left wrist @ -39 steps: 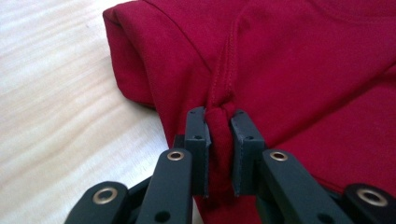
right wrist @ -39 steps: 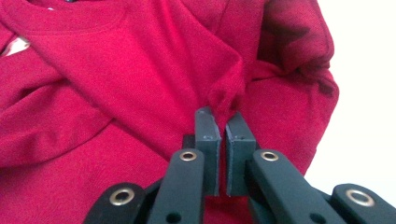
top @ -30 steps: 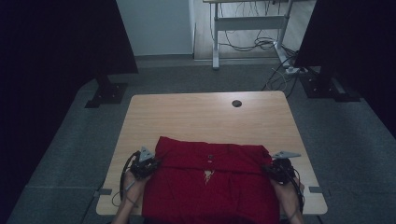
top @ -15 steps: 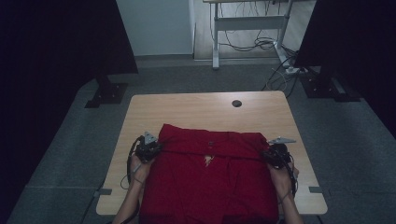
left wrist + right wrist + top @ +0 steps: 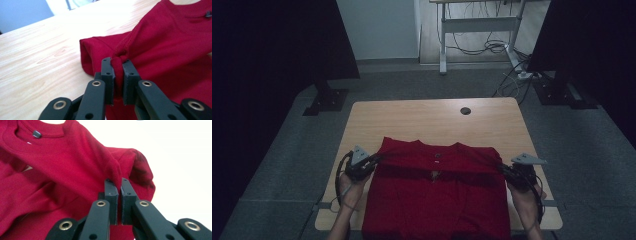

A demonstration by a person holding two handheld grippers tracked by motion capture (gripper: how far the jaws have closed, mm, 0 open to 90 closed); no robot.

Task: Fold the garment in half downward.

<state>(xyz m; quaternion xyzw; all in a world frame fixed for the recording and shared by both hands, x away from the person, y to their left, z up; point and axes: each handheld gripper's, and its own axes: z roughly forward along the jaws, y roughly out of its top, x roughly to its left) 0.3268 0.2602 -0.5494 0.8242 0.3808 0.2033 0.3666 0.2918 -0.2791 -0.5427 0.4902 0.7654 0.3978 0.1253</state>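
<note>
High view: red t-shirt [image 5: 437, 195] lies in the lower middle of the frame on the wooden table [image 5: 422, 120], collar end toward the top, hem running off the bottom edge. Left gripper [image 5: 371, 163] sits at the shirt's left shoulder, lower left of frame; right gripper [image 5: 506, 171] at the right shoulder, lower right. A fold ridge runs across between them.

Left gripper view: jaws clamped on a bunched pinch of the shoulder seam, centre of frame; sleeve [image 5: 95, 55] hangs open just above the jaws, bare table at the left.

Right gripper view: jaws closed tight on a thin ridge of red cloth at centre; collar with neck tag [image 5: 37, 134] at upper left, sleeve at right.

To do it well, judging from this: keep both pinches firm, move the hands level and together so the cloth stays taut and the fold edge straight, don't drag the hem off the table.
</note>
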